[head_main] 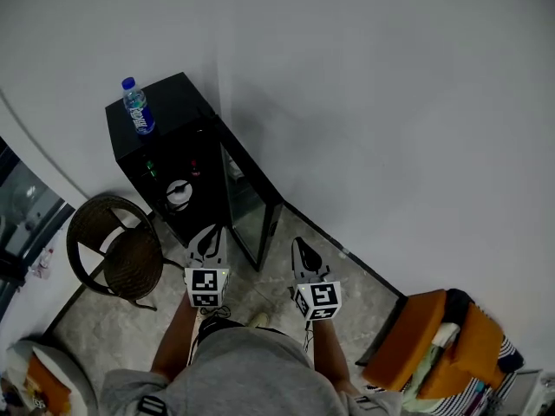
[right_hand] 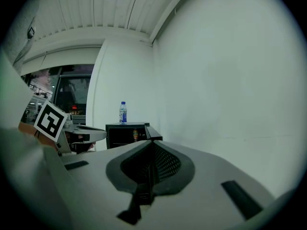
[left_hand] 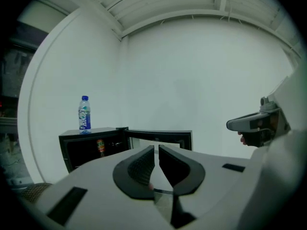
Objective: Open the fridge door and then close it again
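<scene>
A small black fridge [head_main: 165, 146] stands in the corner with its glass door [head_main: 251, 206] swung wide open toward me. A water bottle [head_main: 138, 107] stands on its top, and a can [left_hand: 100, 146] shows inside. My left gripper [head_main: 208, 237] hovers in front of the open cabinet, clear of the door; its jaws stand a narrow slit apart with nothing between them. My right gripper [head_main: 302, 254] hangs to the right of the door's edge, shut and empty, touching nothing. In the right gripper view the fridge [right_hand: 124, 135] is some way ahead beyond the closed jaws.
A round wicker chair [head_main: 117, 250] stands left of the fridge, close to my left arm. An orange seat with cloth [head_main: 434, 336] sits at the lower right by the wall. White walls meet behind the fridge. A glass partition runs along the far left.
</scene>
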The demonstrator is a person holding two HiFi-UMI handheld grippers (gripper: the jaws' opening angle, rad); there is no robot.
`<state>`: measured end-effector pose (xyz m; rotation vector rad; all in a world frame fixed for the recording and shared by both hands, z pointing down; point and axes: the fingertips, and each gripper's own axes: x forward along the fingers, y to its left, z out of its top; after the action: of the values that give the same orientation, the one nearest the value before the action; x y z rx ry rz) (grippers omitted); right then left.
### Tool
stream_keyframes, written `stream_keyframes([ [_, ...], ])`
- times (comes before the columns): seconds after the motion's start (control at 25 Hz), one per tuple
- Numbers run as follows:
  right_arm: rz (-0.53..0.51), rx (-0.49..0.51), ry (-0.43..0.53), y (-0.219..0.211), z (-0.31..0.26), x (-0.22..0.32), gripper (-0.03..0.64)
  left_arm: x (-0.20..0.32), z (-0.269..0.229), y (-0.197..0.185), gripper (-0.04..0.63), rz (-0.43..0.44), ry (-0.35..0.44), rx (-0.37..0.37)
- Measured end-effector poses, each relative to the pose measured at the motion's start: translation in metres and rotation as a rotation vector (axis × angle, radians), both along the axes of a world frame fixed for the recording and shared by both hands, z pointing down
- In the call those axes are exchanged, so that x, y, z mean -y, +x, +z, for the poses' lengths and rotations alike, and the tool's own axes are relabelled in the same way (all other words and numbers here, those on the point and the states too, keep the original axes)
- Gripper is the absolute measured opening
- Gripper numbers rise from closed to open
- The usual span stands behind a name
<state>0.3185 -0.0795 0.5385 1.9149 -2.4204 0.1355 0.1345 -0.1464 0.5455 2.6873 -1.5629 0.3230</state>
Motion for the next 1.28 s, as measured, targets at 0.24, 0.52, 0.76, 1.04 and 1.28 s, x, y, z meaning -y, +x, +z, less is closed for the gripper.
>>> stream_keyframes([
  [0.24, -0.082, 0.000, -0.001, -0.035, 0.000, 0.010, 0.025, -0.014, 0.005, -0.041, 0.020, -0.094, -0.033, -0.024],
  [0.52, -0.162, 0.005, -0.004, -0.064, -0.001, 0.020, 0.025, -0.028, 0.017, -0.073, 0.005, -0.178, -0.064, -0.027],
  [0.76, -0.196, 0.009, -0.011, -0.076, 0.003, 0.025, 0.025, -0.028, 0.014, -0.083, 0.005, -0.212, -0.054, -0.040],
  [1.04, -0.194, 0.012, -0.015, -0.073, 0.004, 0.029, 0.025, -0.022, 0.013, -0.078, 0.005, -0.209, -0.055, -0.040],
  [1.28, -0.181, 0.011, -0.017, -0.065, 0.006, 0.031, 0.025, -0.019, 0.013, -0.070, 0.005, -0.195, -0.046, -0.042],
])
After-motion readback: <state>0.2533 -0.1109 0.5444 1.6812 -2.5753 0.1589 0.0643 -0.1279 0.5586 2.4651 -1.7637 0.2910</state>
